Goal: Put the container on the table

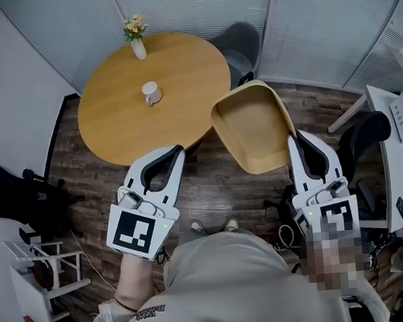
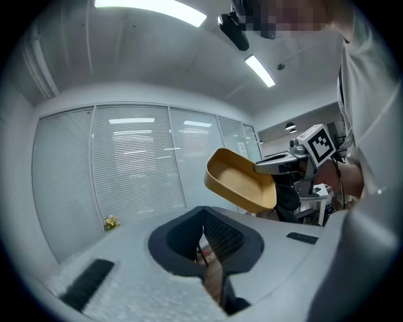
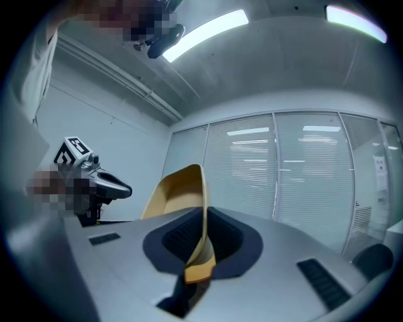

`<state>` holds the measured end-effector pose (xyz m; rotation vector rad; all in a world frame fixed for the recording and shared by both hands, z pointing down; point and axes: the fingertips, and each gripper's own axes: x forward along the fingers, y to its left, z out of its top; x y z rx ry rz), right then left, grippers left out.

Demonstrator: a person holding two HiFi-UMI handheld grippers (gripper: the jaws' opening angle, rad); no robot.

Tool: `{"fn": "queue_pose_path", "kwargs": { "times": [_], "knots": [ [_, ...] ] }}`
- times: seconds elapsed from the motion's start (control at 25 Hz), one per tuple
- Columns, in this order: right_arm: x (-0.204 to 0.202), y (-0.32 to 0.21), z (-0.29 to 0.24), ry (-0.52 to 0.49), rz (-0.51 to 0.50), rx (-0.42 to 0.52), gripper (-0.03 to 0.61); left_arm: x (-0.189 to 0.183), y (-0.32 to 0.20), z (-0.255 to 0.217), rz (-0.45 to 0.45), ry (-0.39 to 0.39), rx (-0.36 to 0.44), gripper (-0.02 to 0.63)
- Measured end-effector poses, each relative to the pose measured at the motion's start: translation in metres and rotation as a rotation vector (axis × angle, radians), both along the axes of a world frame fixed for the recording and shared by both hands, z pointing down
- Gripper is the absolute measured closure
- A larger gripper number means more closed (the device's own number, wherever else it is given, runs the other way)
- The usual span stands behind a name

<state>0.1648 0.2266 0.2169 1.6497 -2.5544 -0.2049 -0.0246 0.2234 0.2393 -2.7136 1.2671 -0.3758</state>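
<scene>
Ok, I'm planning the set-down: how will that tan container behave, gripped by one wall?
Probably stiff: the container holds its shape though the right claw pinches only one wall. Likely light: empty, thin-walled. It may pivot in the grip, hanging tilted off that single edge.

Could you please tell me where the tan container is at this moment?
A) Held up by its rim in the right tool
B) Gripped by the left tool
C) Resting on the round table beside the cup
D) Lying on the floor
A: the right tool is shut on the rim of the container, holding it in the air and not on the table, while the left tool is shut on nothing.
</scene>
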Motion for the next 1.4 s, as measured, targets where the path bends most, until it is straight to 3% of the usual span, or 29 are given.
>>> {"fn": "queue_pose_path", "kwargs": {
  "times": [0.84, 1.0, 1.4],
  "knots": [
    [0.038, -0.001, 0.027, -0.007, -0.03, -0.025, 0.54, 0.044, 0.004, 0.021, -0.026, -0.037, -0.01, 0.592],
    [0.04, -0.007, 0.029, -0.006, -0.031, -0.028, 0.54, 0.041, -0.006, 0.022, -0.051, -0.029, -0.008, 0.592],
    [0.03, -0.032, 0.039, -0.026, 0.0, -0.045, 0.541, 0.033, -0.035, 0.035, 0.008, -0.099, 0.018, 0.592]
  ]
}}
